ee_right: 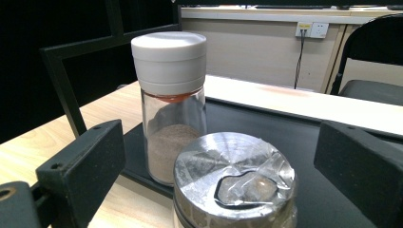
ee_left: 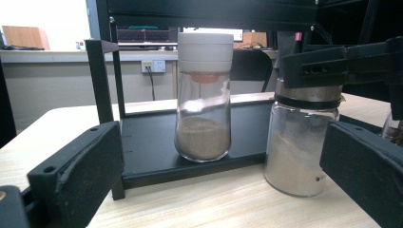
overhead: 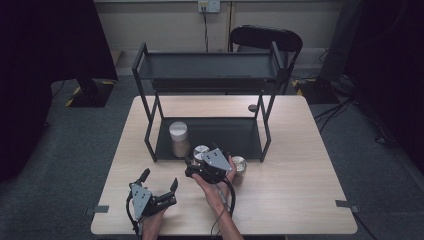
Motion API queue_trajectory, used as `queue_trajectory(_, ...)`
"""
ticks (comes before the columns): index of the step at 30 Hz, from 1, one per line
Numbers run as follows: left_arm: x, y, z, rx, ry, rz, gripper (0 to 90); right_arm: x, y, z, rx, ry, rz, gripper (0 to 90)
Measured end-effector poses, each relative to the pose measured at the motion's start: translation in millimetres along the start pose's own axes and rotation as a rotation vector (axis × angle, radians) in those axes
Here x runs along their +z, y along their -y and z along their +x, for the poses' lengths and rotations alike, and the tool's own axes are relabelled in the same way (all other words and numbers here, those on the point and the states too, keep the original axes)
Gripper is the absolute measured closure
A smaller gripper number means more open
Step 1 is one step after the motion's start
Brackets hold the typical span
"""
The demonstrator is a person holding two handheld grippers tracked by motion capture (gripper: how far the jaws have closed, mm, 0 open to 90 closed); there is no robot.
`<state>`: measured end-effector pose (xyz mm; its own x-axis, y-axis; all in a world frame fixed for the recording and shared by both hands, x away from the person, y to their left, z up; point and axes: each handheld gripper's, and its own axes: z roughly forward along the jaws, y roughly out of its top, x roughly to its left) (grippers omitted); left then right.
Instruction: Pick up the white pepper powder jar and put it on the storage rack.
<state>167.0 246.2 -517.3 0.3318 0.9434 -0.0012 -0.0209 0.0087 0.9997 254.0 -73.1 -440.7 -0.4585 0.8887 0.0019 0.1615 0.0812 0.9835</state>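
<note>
Right gripper (overhead: 192, 161): jaws spread either side of silver-capped jar (ee_right: 234, 183), no contact seen; jar on desk (overhead: 300, 200) just before rack (overhead: 210, 137). Left gripper (overhead: 159, 181): jaws released, holding nothing.

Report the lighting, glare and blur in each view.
High view: dim, dark at both sides, wooden table evenly lit, slightly soft. Left gripper view: bright window washed out at upper left, white-capped jar sharp. Right gripper view: glare on the foil-sealed jar; near jaws soft.

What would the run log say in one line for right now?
right tongs: open around silver-lidded glass jar | left tongs: open, idle | white-capped glass jar: on black metal rack
</note>
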Motion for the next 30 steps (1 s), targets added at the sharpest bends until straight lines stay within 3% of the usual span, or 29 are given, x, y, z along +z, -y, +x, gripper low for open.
queue_trajectory(30, 0.0, 0.0, 0.6, -0.001, 0.004, 0.0, 0.0, 4.2, 5.9, 5.3, 0.023, 0.01, 0.053, 2.8)
